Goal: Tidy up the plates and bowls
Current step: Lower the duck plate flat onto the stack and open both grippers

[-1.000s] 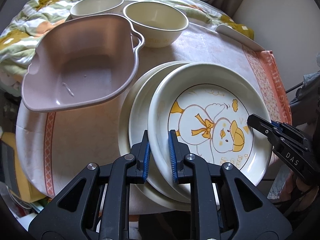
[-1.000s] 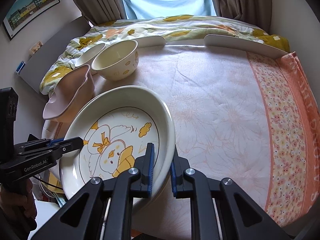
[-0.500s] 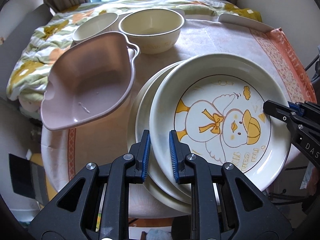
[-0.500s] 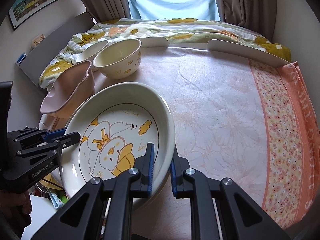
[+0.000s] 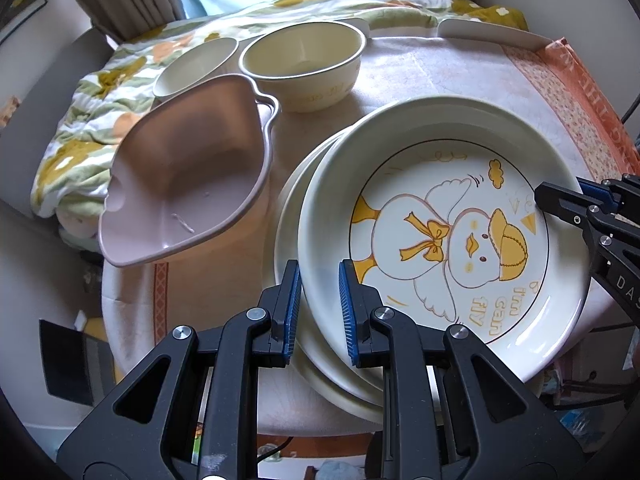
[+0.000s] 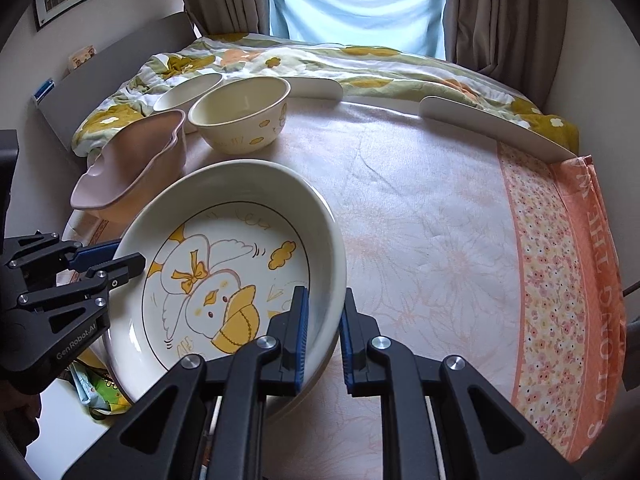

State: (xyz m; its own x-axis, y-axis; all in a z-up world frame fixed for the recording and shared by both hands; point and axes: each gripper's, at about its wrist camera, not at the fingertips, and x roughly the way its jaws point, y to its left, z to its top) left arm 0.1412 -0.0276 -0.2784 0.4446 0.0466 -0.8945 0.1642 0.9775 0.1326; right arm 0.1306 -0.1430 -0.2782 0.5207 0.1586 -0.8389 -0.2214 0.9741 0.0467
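Right wrist: duck plate (image 6: 224,280) rim overhangs table (image 6: 420,220) edge; tablecloth beyond bare.

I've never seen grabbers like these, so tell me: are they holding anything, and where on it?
Yes. Both hold the duck plate by its rim: the left gripper clamps one edge, the right gripper the opposite edge.
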